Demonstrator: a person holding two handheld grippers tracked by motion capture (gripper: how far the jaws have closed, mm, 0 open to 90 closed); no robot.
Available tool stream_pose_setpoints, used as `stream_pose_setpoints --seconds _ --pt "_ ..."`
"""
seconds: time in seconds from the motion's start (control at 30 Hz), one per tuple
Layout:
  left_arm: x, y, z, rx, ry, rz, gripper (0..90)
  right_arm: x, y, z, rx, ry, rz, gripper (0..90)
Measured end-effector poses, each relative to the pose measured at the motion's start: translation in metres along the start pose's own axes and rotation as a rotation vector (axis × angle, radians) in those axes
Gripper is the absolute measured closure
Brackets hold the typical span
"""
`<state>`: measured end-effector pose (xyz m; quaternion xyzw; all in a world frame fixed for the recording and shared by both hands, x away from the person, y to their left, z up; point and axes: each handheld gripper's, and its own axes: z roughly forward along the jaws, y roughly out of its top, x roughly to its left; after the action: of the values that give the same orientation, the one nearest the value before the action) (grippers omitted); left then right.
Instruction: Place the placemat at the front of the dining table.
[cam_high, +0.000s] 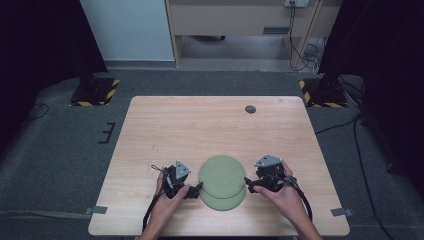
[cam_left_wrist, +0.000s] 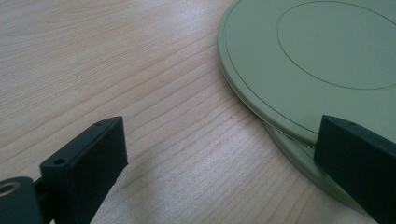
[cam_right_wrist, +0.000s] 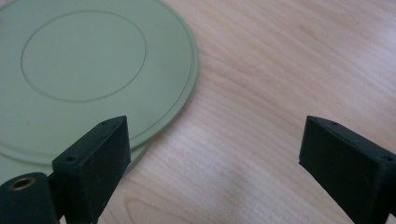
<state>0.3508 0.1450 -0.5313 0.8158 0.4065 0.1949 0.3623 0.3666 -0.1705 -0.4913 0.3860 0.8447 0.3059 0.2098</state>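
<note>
My left gripper (cam_high: 192, 190) and right gripper (cam_high: 252, 185) sit low on the near part of the wooden table (cam_high: 200, 125), jaws on both spread wide w/ nothing between them. In the left gripper view (cam_left_wrist: 219, 172) one jaw is over bare wood, the other overlaps the edge of the two green plates; whether it touches the rim I can't tell. The right gripper view (cam_right_wrist: 210, 168) mirrors that: one jaw overlaps the plate edge, the other stands over open table. The plates lie flat btwn my two hands, stacked but offset: the top plate (cam_high: 221, 175) sits slightly farther from me, the bottom plate (cam_high: 225, 204) peeks out as a crescent on my near side. That offset also shows in the left gripper view, top plate (cam_left_wrist: 308, 56) overhanging the lower rim (cam_left_wrist: 299, 156), and in the right gripper view, top plate (cam_right_wrist: 84, 60) w/ a sliver of the lower one (cam_right_wrist: 9, 165) under it. Both being round, no long axis matters; what counts is the direction: the stack is inboard of each gripper, to the right of my left jaws and the left of my right jaws. Both hands look abt equally near. My read: either gripper would need to close over a thin rim edge-on, so jaw height vs. the two stacked rims decides which plate gets taken. A small dark disc (cam_high: 250, 109) sits far off near the back edge.
</note>
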Motion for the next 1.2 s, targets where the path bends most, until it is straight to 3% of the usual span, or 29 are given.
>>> stream_pose_setpoints --seconds 0.2,0.33,0.57,0.7,0.77,0.9,1.2 --pt "-0.003 0.0 0.0 0.001 0.0 0.008 1.8 -0.002 0.007 0.009 0.021 0.002 -0.01 13.3" --pt "-0.002 0.001 0.002 0.002 -0.002 0.002 0.4 -0.005 0.014 0.018 0.048 0.001 -0.022 21.3" --pt "-0.001 0.002 0.004 -0.001 -0.012 -0.001 0.0 -0.008 0.031 0.03 0.081 0.041 -0.039 24.7" --pt "-0.002 0.002 0.004 0.0 -0.007 -0.005 0.4 -0.008 0.037 0.042 0.125 0.078 -0.044 24.6" --pt "-0.003 0.002 0.003 -0.001 -0.004 -0.001 1.8 -0.009 0.04 0.049 0.144 0.126 -0.03 25.1" --pt "-0.006 0.004 0.001 -0.001 0.02 0.028 2.4 -0.01 0.042 0.053 0.137 0.176 -0.009 26.7" --pt "-0.004 0.007 -0.001 -0.02 0.027 0.004 2.9 -0.017 0.042 0.065 0.128 0.249 0.053 26.8"
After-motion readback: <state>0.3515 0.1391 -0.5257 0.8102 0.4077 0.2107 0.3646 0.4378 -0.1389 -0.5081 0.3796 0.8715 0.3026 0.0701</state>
